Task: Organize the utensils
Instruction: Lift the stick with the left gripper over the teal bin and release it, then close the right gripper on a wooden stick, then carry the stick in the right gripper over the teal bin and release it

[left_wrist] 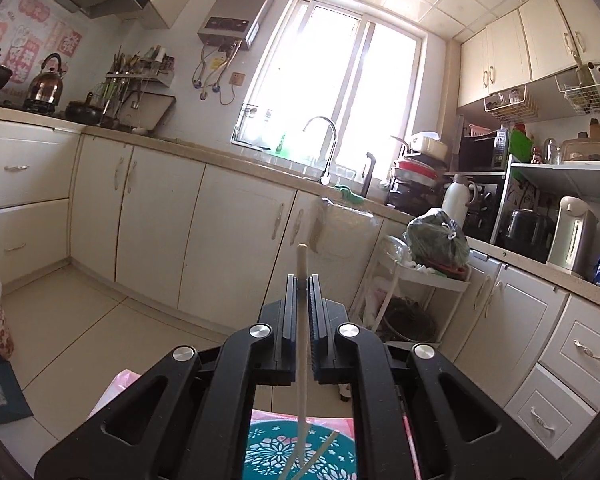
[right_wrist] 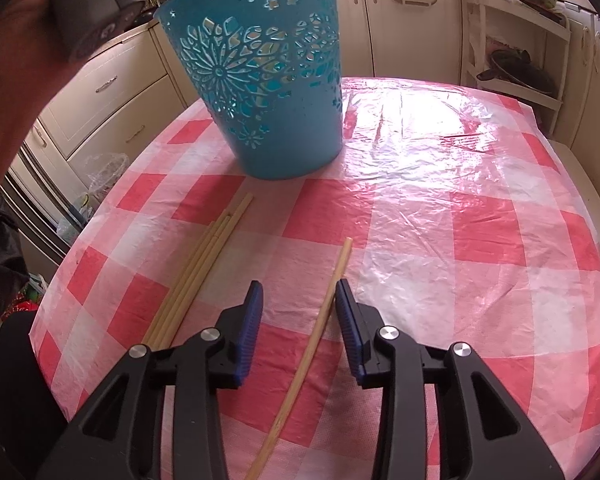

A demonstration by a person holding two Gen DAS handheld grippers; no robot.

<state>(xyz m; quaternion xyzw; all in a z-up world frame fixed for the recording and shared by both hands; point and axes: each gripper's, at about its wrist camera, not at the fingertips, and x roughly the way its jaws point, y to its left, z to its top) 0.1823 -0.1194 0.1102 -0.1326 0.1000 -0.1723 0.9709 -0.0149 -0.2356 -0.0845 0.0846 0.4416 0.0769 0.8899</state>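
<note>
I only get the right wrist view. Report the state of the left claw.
Observer: The left claw is shut on a pale chopstick, which sticks out past the fingertips.
Operator: Say what lies below it.
Observer: The blue basket, seen from above, with the held chopstick's lower end hanging over it.
Operator: Report the contents.
Observer: A second chopstick appears to lean inside it.
</note>
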